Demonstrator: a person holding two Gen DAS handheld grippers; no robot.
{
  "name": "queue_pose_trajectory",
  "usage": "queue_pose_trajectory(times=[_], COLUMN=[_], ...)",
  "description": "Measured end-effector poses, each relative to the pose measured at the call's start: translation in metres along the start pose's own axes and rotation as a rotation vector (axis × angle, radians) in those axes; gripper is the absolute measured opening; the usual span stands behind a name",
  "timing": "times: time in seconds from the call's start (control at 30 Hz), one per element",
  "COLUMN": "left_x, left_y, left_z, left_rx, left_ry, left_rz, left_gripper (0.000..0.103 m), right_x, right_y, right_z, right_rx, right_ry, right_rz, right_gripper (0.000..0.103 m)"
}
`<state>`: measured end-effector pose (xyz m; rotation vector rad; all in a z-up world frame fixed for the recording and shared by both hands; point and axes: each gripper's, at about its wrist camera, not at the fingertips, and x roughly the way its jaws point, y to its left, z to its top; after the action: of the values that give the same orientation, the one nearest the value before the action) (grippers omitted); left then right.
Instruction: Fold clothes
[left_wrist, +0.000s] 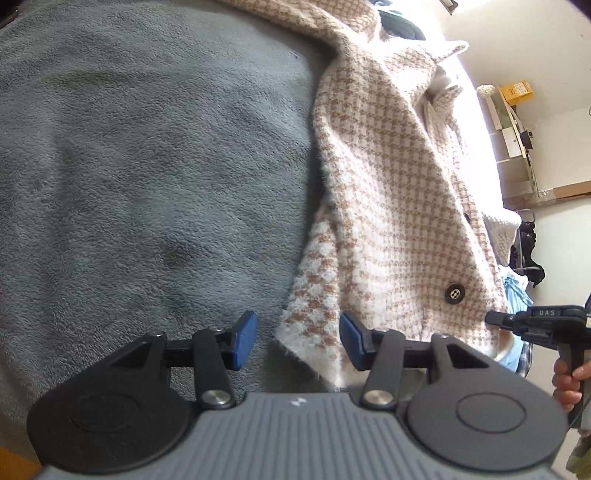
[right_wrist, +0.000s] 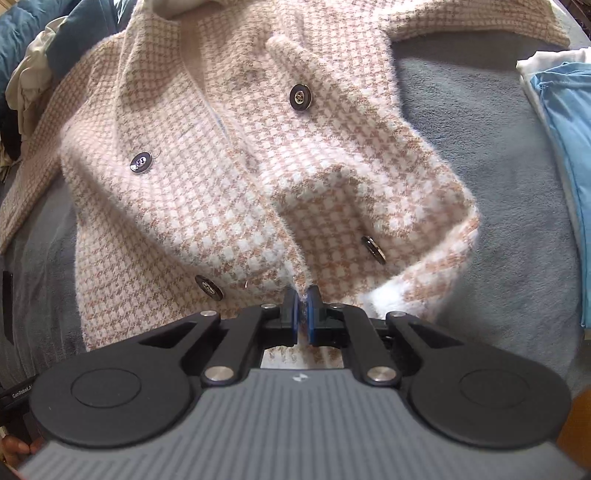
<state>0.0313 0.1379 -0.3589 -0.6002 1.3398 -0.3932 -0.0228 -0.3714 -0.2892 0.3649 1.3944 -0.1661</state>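
Pinching the jacket hem, right gripper jaws clenched to lift it off the grey blanket; left gripper jaws released beside the near corner.

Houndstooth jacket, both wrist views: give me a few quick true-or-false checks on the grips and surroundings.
1. The right gripper is clamped on the houndstooth jacket. True.
2. The left gripper is shut on the jacket. False: its jaws are apart, with a jacket corner between them, not pressed.
3. The jacket lies on a grey fleece blanket. True.
4. The jacket's buttons are white. False: they are dark.
5. A light blue garment lies at the right. True.
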Motion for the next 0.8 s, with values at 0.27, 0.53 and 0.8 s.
queue_pose_trajectory(times=[0.27, 0.53, 0.8], left_x=[-0.006, 0.021, 0.048], left_y=[-0.024, -0.053, -0.015], left_z=[-0.014, -0.029, -0.016], left_rx=[0.186, 0.374, 0.082], left_ry=[-0.011, -0.025, -0.009], left_rz=[0.047, 0.153, 0.033], left_gripper=[0.054, 0.052, 0.008], right_x=[0.004, -0.002, -0.006], right_y=[0.003, -0.011, -0.024], right_z=[-0.002, 0.009, 0.021], right_rx=[-0.023, 0.000, 0.030], right_ry=[0.011, -0.018, -0.022], right_rz=[-0.022, -0.011, 0.015], right_gripper=[0.003, 0.003, 0.003])
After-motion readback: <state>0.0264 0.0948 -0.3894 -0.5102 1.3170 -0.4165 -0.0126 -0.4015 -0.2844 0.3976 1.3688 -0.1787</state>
